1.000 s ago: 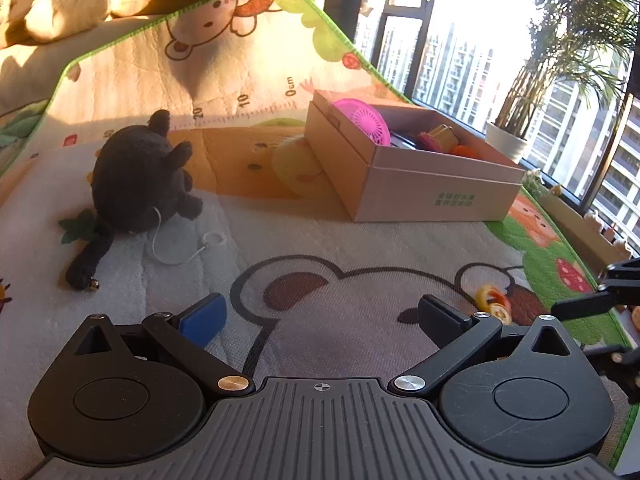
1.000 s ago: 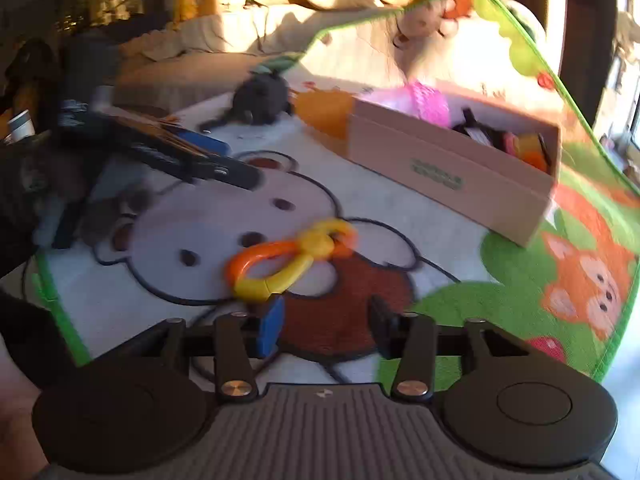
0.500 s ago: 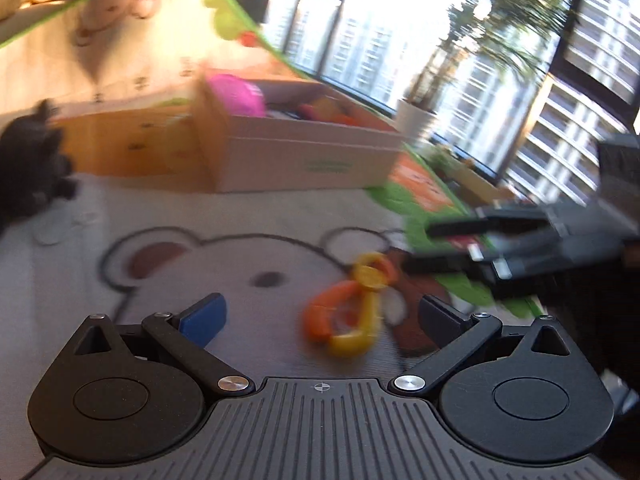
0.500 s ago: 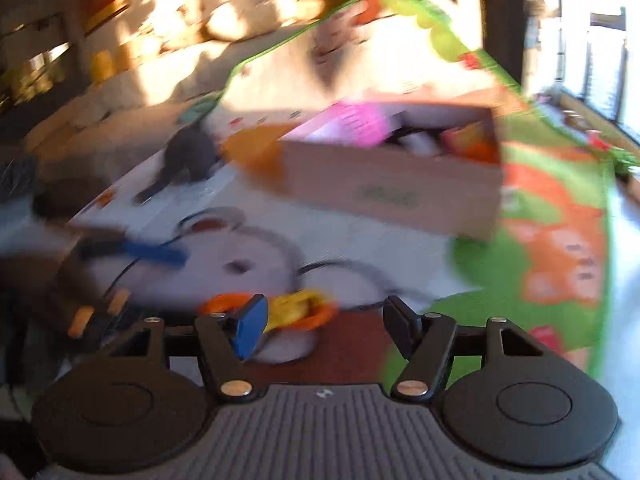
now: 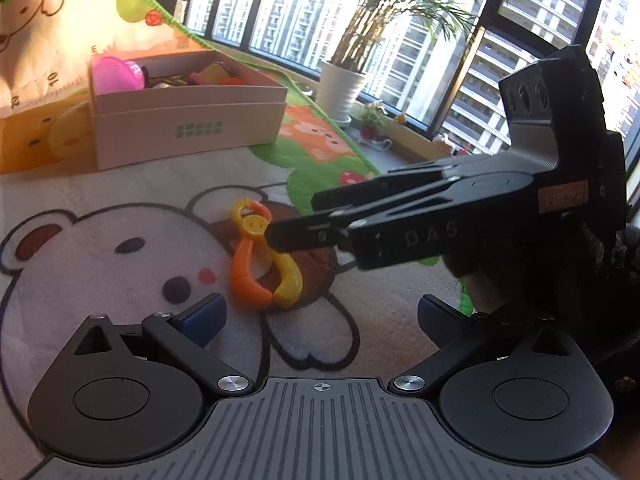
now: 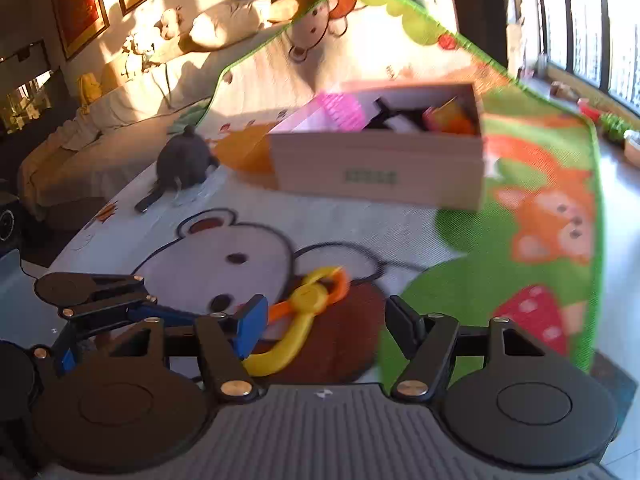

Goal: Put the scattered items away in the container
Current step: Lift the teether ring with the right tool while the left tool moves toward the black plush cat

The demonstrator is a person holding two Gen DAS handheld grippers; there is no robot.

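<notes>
A ring toy [image 5: 260,258] of linked orange and yellow loops lies on the bear-print play mat [image 5: 100,272]. My left gripper [image 5: 318,316] is open just short of it, nothing between its pads. My right gripper [image 6: 326,326] is open too; the toy [image 6: 308,308] lies just ahead of its blue pad, untouched as far as I can see. In the left wrist view the right gripper [image 5: 294,219] reaches in side-on over the toy. The cardboard box [image 6: 380,168], holding a pink item and several toys, stands farther back.
A black plush animal [image 6: 182,162] lies on the mat to the left of the box. A potted plant [image 5: 340,88] and small pots line the window sill beyond the mat's green edge. A couch with cushions [image 6: 120,120] is at the back left.
The left wrist view has swung from the black plush round to the ring toy and the right gripper. The right gripper has rolled, come close over the toy, and its jaws stand wider.
</notes>
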